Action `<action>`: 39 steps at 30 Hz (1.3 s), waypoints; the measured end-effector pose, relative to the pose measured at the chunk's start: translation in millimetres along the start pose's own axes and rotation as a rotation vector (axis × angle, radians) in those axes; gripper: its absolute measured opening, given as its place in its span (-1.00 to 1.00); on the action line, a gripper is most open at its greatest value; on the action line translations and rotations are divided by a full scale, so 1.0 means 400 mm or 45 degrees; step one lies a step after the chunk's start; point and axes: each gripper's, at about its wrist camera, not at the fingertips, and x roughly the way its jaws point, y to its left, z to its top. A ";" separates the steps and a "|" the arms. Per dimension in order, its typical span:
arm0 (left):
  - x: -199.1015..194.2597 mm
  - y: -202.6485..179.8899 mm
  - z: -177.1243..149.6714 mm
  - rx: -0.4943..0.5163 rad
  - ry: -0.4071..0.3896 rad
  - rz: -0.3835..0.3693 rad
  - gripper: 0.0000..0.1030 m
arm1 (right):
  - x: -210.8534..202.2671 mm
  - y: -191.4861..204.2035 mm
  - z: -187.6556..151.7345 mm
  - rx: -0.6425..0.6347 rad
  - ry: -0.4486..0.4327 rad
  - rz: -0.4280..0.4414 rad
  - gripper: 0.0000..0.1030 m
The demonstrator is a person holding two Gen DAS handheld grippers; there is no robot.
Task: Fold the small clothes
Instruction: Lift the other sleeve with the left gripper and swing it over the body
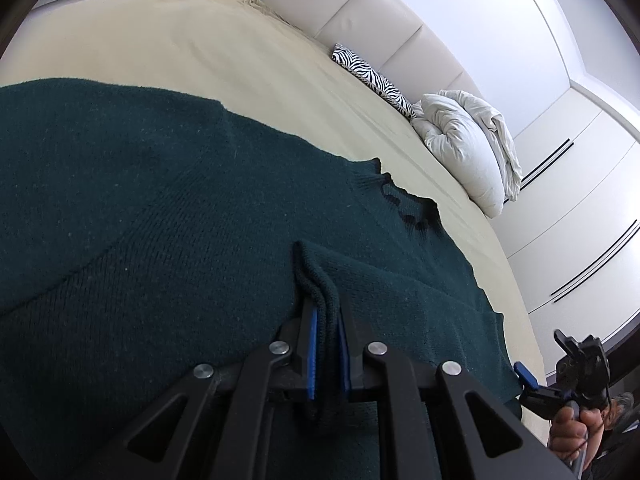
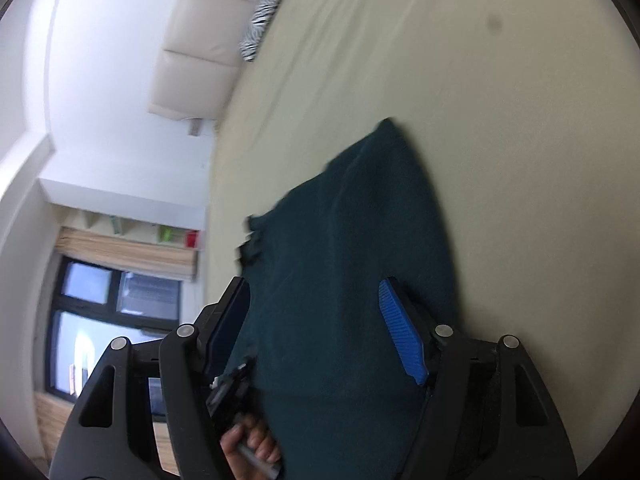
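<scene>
Garment: a dark green knit sweater (image 1: 140, 208) was spread across the bed (image 1: 168, 40), filling the left wrist view from 9 o'clock to 5 o'clock; its ragged neckline sat toward 2 o'clock of centre.
Location: the sweater lay on the cream sheet, well apart from the zebra-print cushion (image 1: 374, 80) and the white crumpled duvet (image 1: 468, 140) by the headboard at 1 o'clock.
Left hand-held gripper (image 1: 326, 336): pressed together on a ribbed edge of the sweater, a ridge of knit standing up between the blue pads (image 1: 312, 352).
Right hand-held gripper (image 2: 320, 332): spread wide, nothing pinched; green knit showed between the fingers, contact not clear. Seen from the left wrist at 4 o'clock, held by a hand (image 1: 576, 428).
Handling, judged: soft, limp, moderately light; the knit was judged likely to stretch and sag if lifted by one point, and to drag on the sheet rather than slide.
Grip surface, judged: fuzzy and not slippery; a thin pinch was thought likely to hold.
Where to take hold, judged: ribbed hem, cuff or shoulder seam, where the fabric is doubled and firmer; two spaced points were considered best to keep a fold line straight.
</scene>
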 end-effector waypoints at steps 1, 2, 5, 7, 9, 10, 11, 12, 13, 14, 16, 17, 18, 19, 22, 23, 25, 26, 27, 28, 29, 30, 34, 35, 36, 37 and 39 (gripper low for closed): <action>0.001 0.001 0.000 0.000 0.000 0.000 -0.74 | 0.005 -0.003 -0.010 -0.006 0.008 -0.012 0.39; 0.001 0.000 0.000 0.001 0.000 0.001 -0.74 | 0.017 -0.011 -0.023 -0.024 0.026 -0.057 0.40; 0.002 0.001 0.001 -0.001 0.001 -0.001 -0.74 | 0.040 -0.037 -0.059 -0.151 0.018 -0.111 0.33; 0.001 0.001 0.003 -0.011 0.006 -0.005 -0.74 | 0.024 -0.012 -0.080 -0.167 0.000 -0.151 0.37; -0.001 0.002 0.011 -0.038 0.029 -0.017 -0.74 | 0.010 -0.007 -0.100 -0.146 -0.023 -0.159 0.39; -0.005 0.002 0.017 -0.051 0.045 -0.024 -0.72 | 0.006 -0.011 -0.111 -0.150 -0.021 -0.179 0.39; -0.017 -0.003 0.023 -0.070 0.074 -0.018 -0.68 | 0.009 -0.010 -0.119 -0.161 -0.009 -0.205 0.39; -0.043 -0.008 0.028 -0.092 0.086 -0.012 -0.43 | 0.001 0.000 -0.127 -0.163 -0.014 -0.239 0.39; -0.075 -0.010 0.032 -0.114 0.066 -0.019 -0.01 | -0.016 0.009 -0.137 -0.155 -0.026 -0.257 0.39; -0.121 -0.010 0.036 -0.136 0.021 -0.027 0.19 | -0.035 0.029 -0.151 -0.162 -0.056 -0.246 0.42; -0.231 0.005 0.042 -0.179 -0.090 -0.040 0.55 | -0.072 0.071 -0.186 -0.190 -0.102 -0.199 0.42; -0.291 0.029 0.044 -0.217 -0.145 -0.059 0.55 | -0.083 0.091 -0.209 -0.200 -0.111 -0.179 0.42; -0.339 0.059 0.043 -0.265 -0.179 -0.073 0.55 | -0.087 0.113 -0.241 -0.211 -0.102 -0.146 0.42; -0.386 0.098 0.038 -0.326 -0.211 -0.084 0.53 | -0.086 0.127 -0.267 -0.216 -0.086 -0.122 0.42; -0.553 0.272 0.009 -0.563 -0.360 -0.063 0.47 | -0.081 0.155 -0.340 -0.218 -0.029 -0.064 0.42; -0.593 0.319 -0.002 -0.627 -0.403 -0.042 0.46 | -0.073 0.165 -0.364 -0.216 -0.010 -0.051 0.42; -0.692 0.445 -0.038 -0.813 -0.521 0.008 0.46 | -0.054 0.181 -0.406 -0.207 0.018 -0.026 0.42; -0.723 0.488 -0.053 -0.878 -0.561 0.025 0.46 | -0.047 0.188 -0.423 -0.201 0.028 -0.018 0.42; -0.751 0.530 -0.069 -0.944 -0.596 0.044 0.46 | -0.037 0.196 -0.441 -0.196 0.041 -0.011 0.42; -0.777 0.578 -0.087 -1.023 -0.622 0.057 0.46 | -0.030 0.202 -0.454 -0.194 0.053 -0.005 0.42; -0.788 0.605 -0.098 -1.069 -0.637 0.045 0.43 | -0.021 0.209 -0.467 -0.193 0.065 -0.003 0.42; -0.799 0.632 -0.106 -1.116 -0.665 0.010 0.38 | -0.012 0.216 -0.481 -0.193 0.074 -0.004 0.42; -0.808 0.680 -0.091 -1.215 -0.738 -0.004 0.32 | 0.017 0.237 -0.529 -0.197 0.105 -0.021 0.42; -0.804 0.695 -0.085 -1.263 -0.754 0.004 0.29 | 0.011 0.238 -0.539 -0.200 0.112 -0.019 0.42; -0.799 0.712 -0.081 -1.325 -0.776 -0.009 0.27 | 0.011 0.242 -0.550 -0.206 0.115 -0.023 0.42; -0.798 0.730 -0.078 -1.364 -0.794 -0.022 0.23 | 0.010 0.246 -0.560 -0.211 0.114 -0.025 0.42; -0.789 0.750 -0.069 -1.445 -0.830 -0.028 0.17 | 0.016 0.251 -0.568 -0.213 0.112 -0.024 0.42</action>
